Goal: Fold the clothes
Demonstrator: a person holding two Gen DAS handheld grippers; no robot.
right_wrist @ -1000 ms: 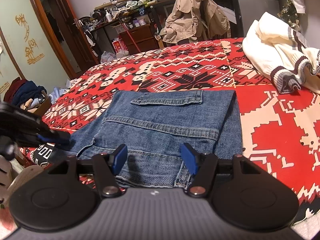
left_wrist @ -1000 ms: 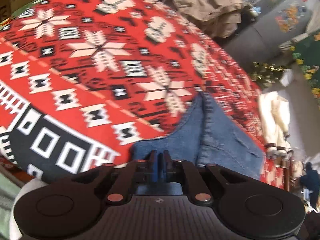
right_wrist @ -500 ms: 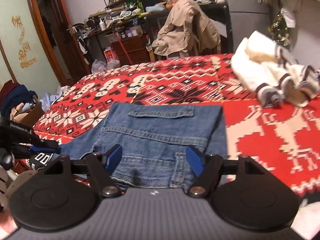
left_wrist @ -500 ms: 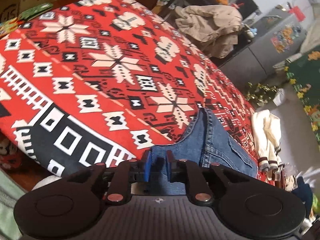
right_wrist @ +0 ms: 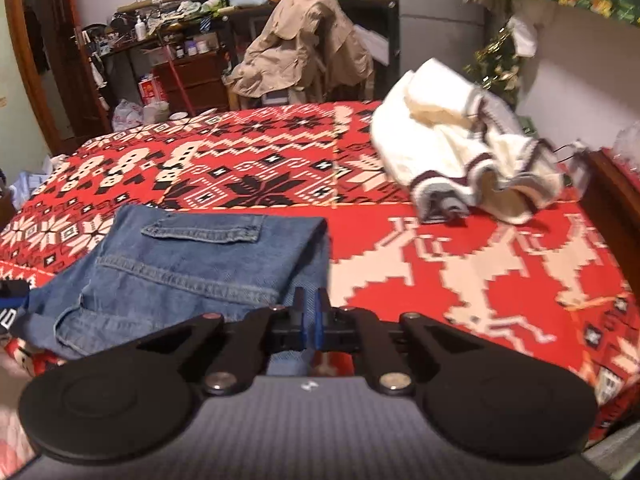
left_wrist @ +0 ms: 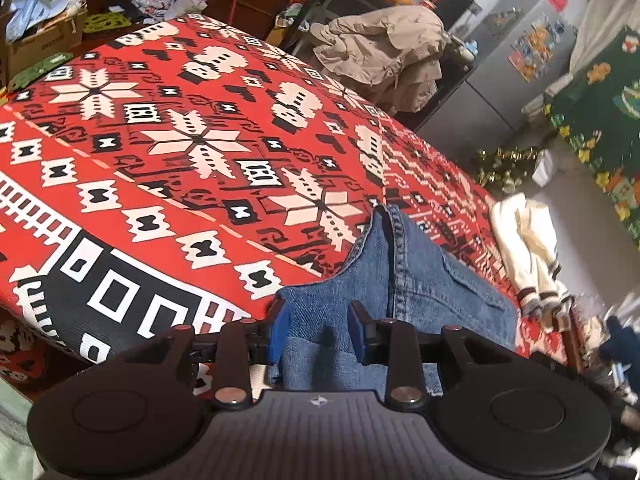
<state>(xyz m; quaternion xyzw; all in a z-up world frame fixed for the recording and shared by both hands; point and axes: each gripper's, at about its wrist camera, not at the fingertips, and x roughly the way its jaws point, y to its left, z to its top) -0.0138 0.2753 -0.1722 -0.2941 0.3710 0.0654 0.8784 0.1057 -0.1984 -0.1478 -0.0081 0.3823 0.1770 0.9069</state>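
Observation:
Folded blue jeans lie on a red patterned blanket near the bed's front edge. My left gripper hovers over their near left corner. Its jaws are opening, and the denim lies between the blue pads without being pressed. In the right wrist view the jeans show a pocket flap on top. My right gripper is shut at their right edge, with the denim running in between the pads. A tip of the left gripper shows at the far left.
A crumpled white sweater with dark stripes lies at the bed's far right, also in the left view. A beige jacket hangs over a chair behind the bed. Cluttered shelves and boxes stand beyond. The bed's wooden frame runs along the right.
My left jaws, pinched on the denim corner a second ago, have spread apart. My right jaws, wide open before, have closed at the jeans' right edge.

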